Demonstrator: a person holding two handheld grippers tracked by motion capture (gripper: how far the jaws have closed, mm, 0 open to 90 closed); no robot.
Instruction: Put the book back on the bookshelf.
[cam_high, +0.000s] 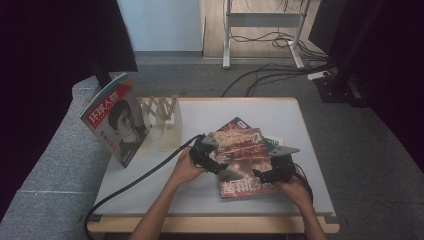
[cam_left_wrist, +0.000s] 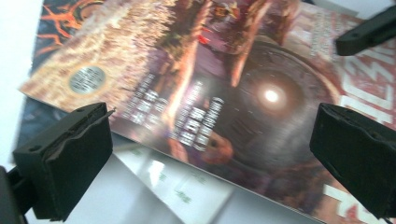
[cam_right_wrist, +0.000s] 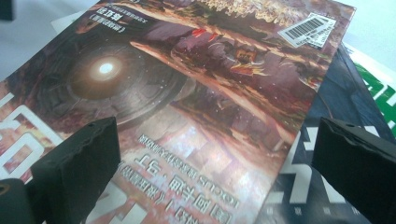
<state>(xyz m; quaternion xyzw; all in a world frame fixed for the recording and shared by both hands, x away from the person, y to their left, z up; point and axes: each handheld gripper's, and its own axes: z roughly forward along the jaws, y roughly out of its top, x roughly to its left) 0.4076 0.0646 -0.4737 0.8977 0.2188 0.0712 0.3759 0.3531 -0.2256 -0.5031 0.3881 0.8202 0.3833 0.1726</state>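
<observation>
A glossy red-brown magazine (cam_high: 242, 160) lies on top of a small stack near the table's front. My left gripper (cam_high: 214, 164) is at its left edge, open; in the left gripper view the gripper (cam_left_wrist: 212, 161) has its jaws wide apart over the cover (cam_left_wrist: 224, 93). My right gripper (cam_high: 267, 175) is at the magazine's right front corner, also open. In the right gripper view that gripper (cam_right_wrist: 217, 170) spans the cover (cam_right_wrist: 187, 93), with the barcode (cam_right_wrist: 308, 29) at the far end. I cannot tell if either gripper touches the cover. Nothing is held.
Under the top magazine lies a dark magazine (cam_right_wrist: 327, 116) and a green-and-white sheet (cam_right_wrist: 378, 79). A magazine with a portrait cover (cam_high: 117, 120) stands at the table's left beside a wooden rack (cam_high: 162, 112). The white table (cam_high: 280, 112) has bare room at the back right.
</observation>
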